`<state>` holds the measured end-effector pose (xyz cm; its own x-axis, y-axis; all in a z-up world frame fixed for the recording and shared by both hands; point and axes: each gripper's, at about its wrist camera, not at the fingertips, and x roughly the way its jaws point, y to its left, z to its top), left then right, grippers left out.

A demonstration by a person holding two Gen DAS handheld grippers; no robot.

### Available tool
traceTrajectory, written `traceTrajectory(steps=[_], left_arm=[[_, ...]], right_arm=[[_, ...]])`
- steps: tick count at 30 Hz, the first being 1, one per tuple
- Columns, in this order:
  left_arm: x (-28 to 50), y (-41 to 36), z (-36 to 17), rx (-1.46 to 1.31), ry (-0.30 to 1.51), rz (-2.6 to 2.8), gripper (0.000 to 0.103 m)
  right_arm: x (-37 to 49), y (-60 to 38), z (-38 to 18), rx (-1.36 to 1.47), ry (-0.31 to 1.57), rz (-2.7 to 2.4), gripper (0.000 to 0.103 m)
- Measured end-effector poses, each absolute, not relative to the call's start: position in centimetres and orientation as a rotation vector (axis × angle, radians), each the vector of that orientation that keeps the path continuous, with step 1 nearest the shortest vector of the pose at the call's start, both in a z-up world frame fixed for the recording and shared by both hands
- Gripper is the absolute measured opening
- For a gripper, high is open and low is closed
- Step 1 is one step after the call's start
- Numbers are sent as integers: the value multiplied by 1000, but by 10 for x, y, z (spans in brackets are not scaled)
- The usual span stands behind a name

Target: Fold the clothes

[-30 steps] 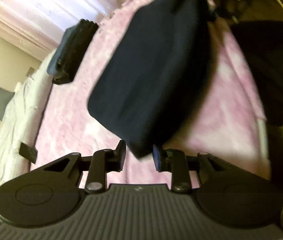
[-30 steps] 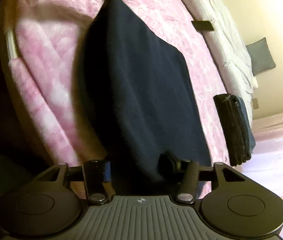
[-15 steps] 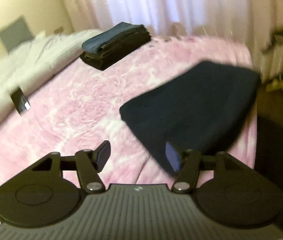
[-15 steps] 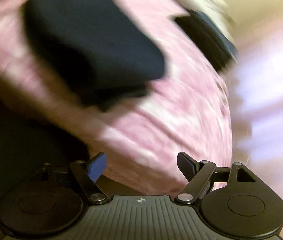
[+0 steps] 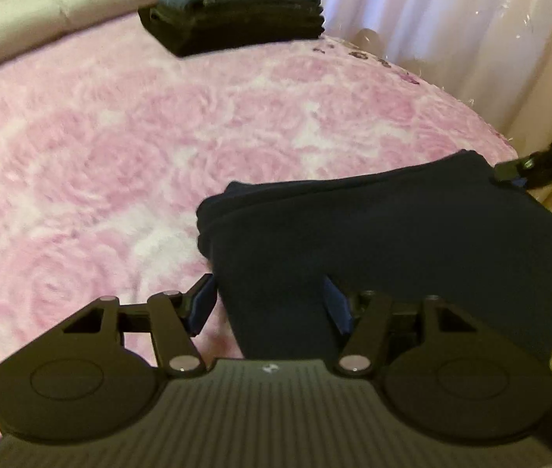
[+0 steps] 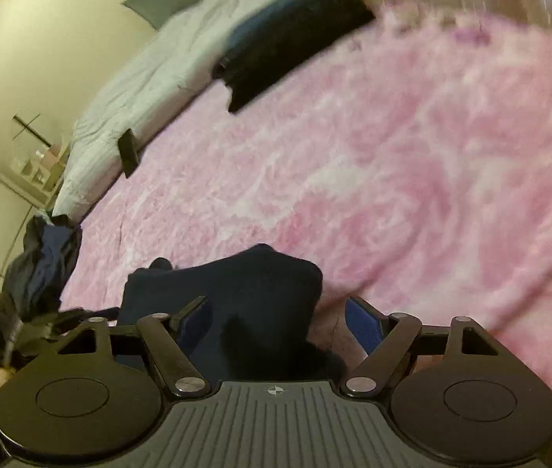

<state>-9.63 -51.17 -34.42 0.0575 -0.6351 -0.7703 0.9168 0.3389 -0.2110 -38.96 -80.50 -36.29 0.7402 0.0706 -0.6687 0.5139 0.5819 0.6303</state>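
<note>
A folded navy garment (image 5: pixel 373 234) lies on the pink bed cover (image 5: pixel 120 148) near the bed's edge. My left gripper (image 5: pixel 270 304) is open, with the garment's near end lying between its spread fingers. In the right wrist view the same garment (image 6: pixel 237 292) lies between the fingers of my right gripper (image 6: pixel 276 321), which is also open. The right gripper's tip shows in the left wrist view (image 5: pixel 525 169) at the garment's far corner.
A stack of folded dark clothes (image 5: pixel 233 13) sits at the far side of the bed, also in the right wrist view (image 6: pixel 287 35). A crumpled dark garment (image 6: pixel 42 265) hangs at the bed's left edge. A white duvet (image 6: pixel 151 82) lies beyond. Curtains (image 5: pixel 451 11) hang behind.
Both grippers let go of the navy garment and opened. They swung from the hanging garment to low positions at its ends, with it now lying on the bed.
</note>
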Motion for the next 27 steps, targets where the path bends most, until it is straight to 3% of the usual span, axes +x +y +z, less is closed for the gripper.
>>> traceTrajectory(steps=[1, 5, 8, 11, 15, 22, 27], left_arm=[[-96, -512, -347, 381, 913, -1226, 52], [-98, -510, -341, 394, 873, -1228, 37], [-102, -513, -342, 433, 845, -1214, 37], [-110, -518, -339, 482, 816, -1204, 38], [-132, -515, -318, 564, 732, -1188, 37], [-222, -524, -283, 558, 658, -1420, 39], [-284, -546, -319, 714, 634, -1502, 42]], right_arm=[[-386, -809, -372, 971, 721, -276, 30], [-376, -813, -356, 884, 677, -253, 21], [-373, -810, -351, 788, 682, -249, 22], [-383, -813, -366, 812, 712, -274, 27], [-408, -816, -369, 876, 680, -309, 61], [-441, -766, -319, 759, 575, -231, 63], [-438, -729, -351, 524, 766, -243, 63]])
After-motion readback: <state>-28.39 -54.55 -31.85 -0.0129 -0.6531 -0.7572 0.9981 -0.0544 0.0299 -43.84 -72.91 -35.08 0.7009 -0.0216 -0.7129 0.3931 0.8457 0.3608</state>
